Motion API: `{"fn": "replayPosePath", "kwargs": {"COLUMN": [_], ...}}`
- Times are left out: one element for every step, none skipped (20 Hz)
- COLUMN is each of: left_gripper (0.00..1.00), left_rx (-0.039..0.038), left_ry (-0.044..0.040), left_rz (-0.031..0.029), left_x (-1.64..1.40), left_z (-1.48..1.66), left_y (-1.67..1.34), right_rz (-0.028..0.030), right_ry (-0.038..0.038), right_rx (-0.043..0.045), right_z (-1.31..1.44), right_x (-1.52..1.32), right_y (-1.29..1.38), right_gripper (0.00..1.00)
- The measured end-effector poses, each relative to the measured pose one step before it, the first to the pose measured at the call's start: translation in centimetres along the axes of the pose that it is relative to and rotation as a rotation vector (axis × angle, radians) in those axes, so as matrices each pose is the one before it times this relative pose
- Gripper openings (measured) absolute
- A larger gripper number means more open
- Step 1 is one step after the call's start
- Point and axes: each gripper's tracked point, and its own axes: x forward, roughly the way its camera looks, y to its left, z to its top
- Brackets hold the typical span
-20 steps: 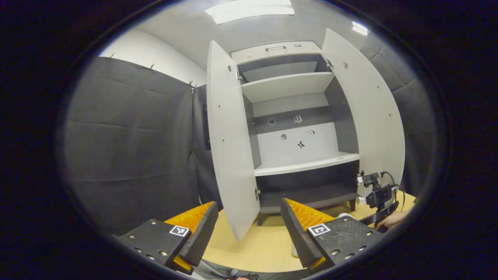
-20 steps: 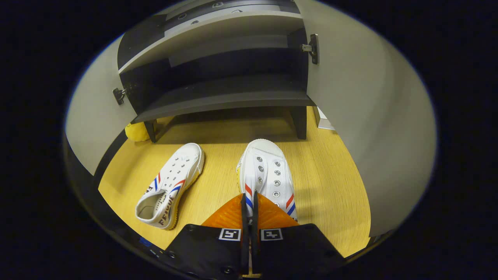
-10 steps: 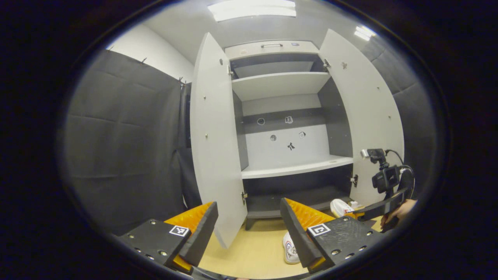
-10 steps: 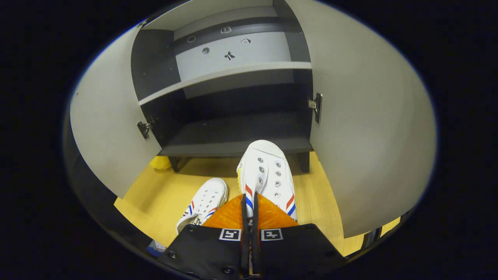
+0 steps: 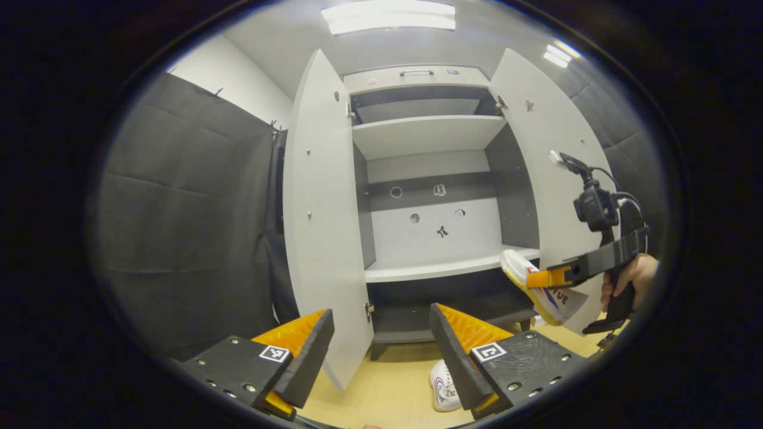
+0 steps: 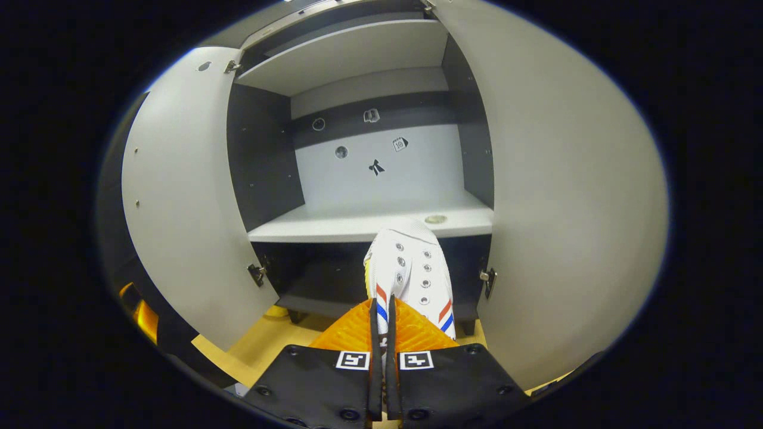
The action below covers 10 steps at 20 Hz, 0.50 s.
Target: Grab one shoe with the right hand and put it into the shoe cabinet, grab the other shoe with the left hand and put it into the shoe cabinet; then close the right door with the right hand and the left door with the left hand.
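The right gripper (image 6: 380, 333) has its jaws clamped together on the heel end of 1 white shoe (image 6: 411, 277) with red and blue stripes, held in the air with its toe level with the front edge of the shoe cabinet's (image 6: 369, 179) pale middle shelf (image 6: 334, 227). The left gripper (image 5: 381, 351) hangs with its jaws wide apart, holding nothing, and the second shoe (image 5: 444, 387) lies on the yellow floor (image 5: 381, 393) beside it. Both doors stand open; the lettering on the lifted shoe's side is too partial to read.
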Motion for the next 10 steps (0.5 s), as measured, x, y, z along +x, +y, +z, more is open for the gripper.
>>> {"fn": "replayPosePath", "kwargs": {"left_gripper": [0.94, 0.94, 0.94, 0.94, 0.94, 0.94, 0.94, 0.94, 0.94, 0.94], "left_rx": [-0.00225, -0.00268, -0.00343, -0.00353, -0.00399, -0.00331, -0.00269, -0.00295, -0.0025, -0.00197], "left_ry": [-0.00334, -0.00166, -0.00271, -0.00096, -0.00279, -0.00131, -0.00065, -0.00112, -0.00121, -0.00103], "left_rz": [-0.00124, -0.00082, -0.00156, -0.00078, -0.00029, -0.00076, -0.00007, -0.00179, -0.00101, -0.00269], "left_x": [0.135, -0.064, 0.049, -0.003, -0.011, -0.048, 0.132, 0.35, 0.245, 0.249], "left_z": [0.079, -0.199, 0.101, -0.063, -0.041, -0.12, 0.031, 0.021, 0.071, -0.053], "left_y": [0.142, 0.076, 0.067, 0.122, 0.124, 0.091, 0.127, 0.077, 0.149, 0.103], "right_rz": [0.00465, 0.00286, -0.00066, -0.00318, -0.00376, -0.0033, -0.00058, -0.0039, -0.00855, -0.00787], "right_ry": [-0.01646, -0.01547, -0.01818, -0.01384, -0.01153, -0.00831, -0.00651, -0.00917, -0.00915, -0.01229], "right_rx": [-0.00414, -0.00741, -0.00671, -0.00441, -0.00059, 0.00725, 0.00825, 0.00353, -0.00293, -0.00629], "right_z": [1.077, 1.104, 1.0, 0.986, 0.912, 0.941, 0.947, 0.983, 0.822, 0.913], "right_x": [0.168, 0.295, 0.283, 0.507, 0.395, 0.478, 0.734, 0.788, 0.695, 0.74], "right_y": [0.359, 0.18, 0.042, -0.004, 0.021, -0.001, 0.026, -0.038, -0.129, -0.087], "right_gripper": [0.04, 0.04, 0.04, 0.04, 0.04, 0.04, 0.04, 0.0, 0.04, 0.0]}}
